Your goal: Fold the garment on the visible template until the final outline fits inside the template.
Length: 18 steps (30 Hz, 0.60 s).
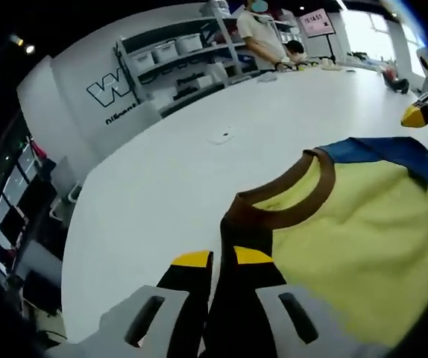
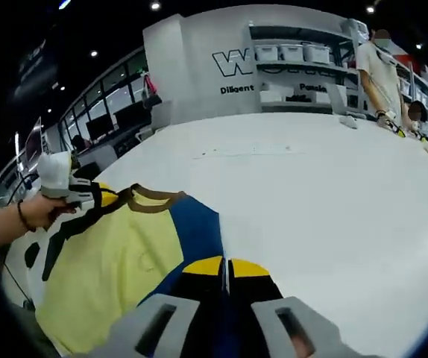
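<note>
I have the left gripper [image 1: 222,259] pinching the brown shoulder edge by the collar [image 1: 292,200] and the right gripper [image 2: 226,265] clamped on the blue sleeve, so the yellow garment [image 2: 109,268] hangs spread over the white table [image 2: 311,186] for folding.

The garment [image 1: 363,246] is yellow with a brown collar and blue sleeve on a white table [image 1: 199,164].

white table [image 1: 162,171], shelving with bins [image 2: 292,56], standing person [image 2: 378,71]
</note>
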### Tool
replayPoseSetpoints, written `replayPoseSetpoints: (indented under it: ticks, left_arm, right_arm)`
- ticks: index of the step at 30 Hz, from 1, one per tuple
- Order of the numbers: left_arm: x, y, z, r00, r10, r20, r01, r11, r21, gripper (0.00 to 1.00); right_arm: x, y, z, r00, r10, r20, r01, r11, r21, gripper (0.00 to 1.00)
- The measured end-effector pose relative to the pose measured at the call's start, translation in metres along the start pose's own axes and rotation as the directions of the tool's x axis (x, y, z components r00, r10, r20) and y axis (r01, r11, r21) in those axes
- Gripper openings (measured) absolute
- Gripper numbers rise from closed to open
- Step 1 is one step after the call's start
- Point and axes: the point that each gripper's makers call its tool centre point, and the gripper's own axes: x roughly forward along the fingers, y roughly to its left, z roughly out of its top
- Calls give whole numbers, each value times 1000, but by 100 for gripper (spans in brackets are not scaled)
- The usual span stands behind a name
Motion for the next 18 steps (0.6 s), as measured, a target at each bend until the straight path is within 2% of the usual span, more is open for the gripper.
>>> replayPoseSetpoints:
  ticks: [7, 10, 18]
  left_arm:
    - [-27, -6, -7, 1000, -14, -1, 14, 1000, -9, 17]
    - [-39, -10, -13, 1000, -21, -12, 20, 1000, -14, 16]
    - [-66, -37, -21, 995, -103, -3, 103, 993, -52, 17]
  right_arm:
    - [-6, 0, -9, 999, -1, -32, 0, 1000, -18, 6]
    - [-8, -3, -15, 998, -18, -61, 17, 1000, -18, 13]
    - [-9, -6, -26, 995, -7, -97, 7, 1000, -2, 12]
